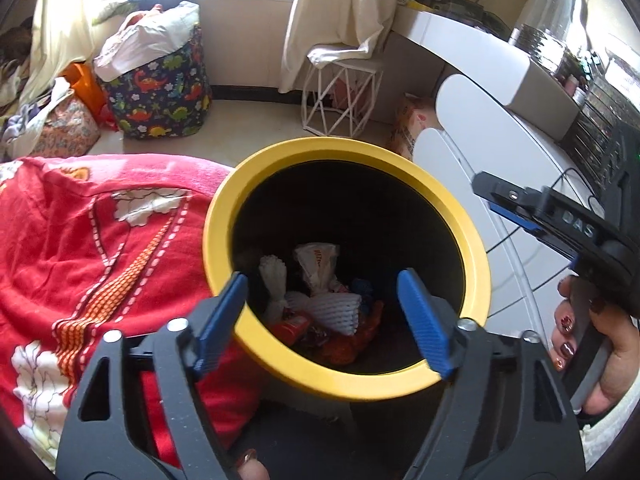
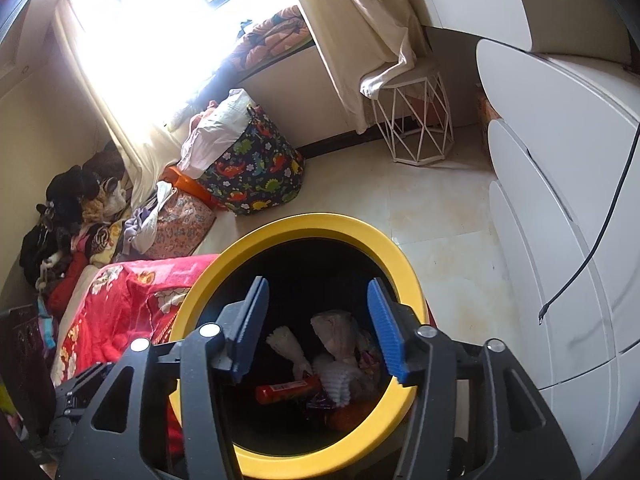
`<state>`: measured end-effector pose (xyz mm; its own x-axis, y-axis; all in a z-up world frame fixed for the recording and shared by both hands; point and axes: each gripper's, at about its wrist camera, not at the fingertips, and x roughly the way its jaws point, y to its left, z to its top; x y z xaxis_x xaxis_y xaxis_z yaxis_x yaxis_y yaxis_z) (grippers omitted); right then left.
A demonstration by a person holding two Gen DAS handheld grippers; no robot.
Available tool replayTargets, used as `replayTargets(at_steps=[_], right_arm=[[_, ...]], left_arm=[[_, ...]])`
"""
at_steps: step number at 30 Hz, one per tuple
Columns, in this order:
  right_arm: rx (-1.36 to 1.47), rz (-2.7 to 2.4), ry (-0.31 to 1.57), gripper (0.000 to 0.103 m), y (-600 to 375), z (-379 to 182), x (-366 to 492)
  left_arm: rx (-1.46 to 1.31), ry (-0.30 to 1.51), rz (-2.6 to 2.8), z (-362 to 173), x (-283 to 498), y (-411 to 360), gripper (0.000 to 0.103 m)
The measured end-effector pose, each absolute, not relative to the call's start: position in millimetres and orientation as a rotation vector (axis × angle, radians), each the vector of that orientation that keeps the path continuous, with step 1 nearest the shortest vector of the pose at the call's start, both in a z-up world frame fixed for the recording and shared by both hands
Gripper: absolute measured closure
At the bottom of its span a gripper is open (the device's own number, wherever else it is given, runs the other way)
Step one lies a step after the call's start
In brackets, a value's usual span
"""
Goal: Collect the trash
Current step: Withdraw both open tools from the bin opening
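Wrappers (image 2: 288, 392) inside yellow-rimmed bin (image 2: 224, 256)

A red floral blanket (image 1: 100, 248) lies on a bed. Beyond it on the tiled floor (image 2: 440, 208), a dinosaur-print fabric basket (image 1: 160, 96) stuffed with clothes, a white wire-frame stool (image 2: 416, 120), cream curtains (image 2: 360, 20), and white drawers (image 2: 560, 208).

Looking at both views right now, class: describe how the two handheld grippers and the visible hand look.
Each gripper, left gripper and right gripper, has a black frame, silver bolts and ribbed blue pads. The right one's body bears raised letters "DAS". The hand wears dark, decorated nail polish.
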<state>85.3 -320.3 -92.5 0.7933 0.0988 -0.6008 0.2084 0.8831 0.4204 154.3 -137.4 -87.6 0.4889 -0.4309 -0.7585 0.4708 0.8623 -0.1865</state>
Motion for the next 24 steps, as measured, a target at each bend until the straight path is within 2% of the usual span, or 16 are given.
replayTargets(at_steps=[5, 15, 24], right_arm=[[0.438, -0.037, 0.637, 0.035, -309, -83, 75], [0.347, 0.026, 0.557, 0.008, -272, -69, 46], [0.221, 0.083, 0.448, 0.007, -230, -65, 17]], left_arm=[[0.016, 0.885, -0.488, -79, 151, -119, 0.011], [-0.026, 0.755, -0.345, -56, 124, -65, 0.011], [-0.043, 0.648, -0.224, -36, 90, -18, 0.011]])
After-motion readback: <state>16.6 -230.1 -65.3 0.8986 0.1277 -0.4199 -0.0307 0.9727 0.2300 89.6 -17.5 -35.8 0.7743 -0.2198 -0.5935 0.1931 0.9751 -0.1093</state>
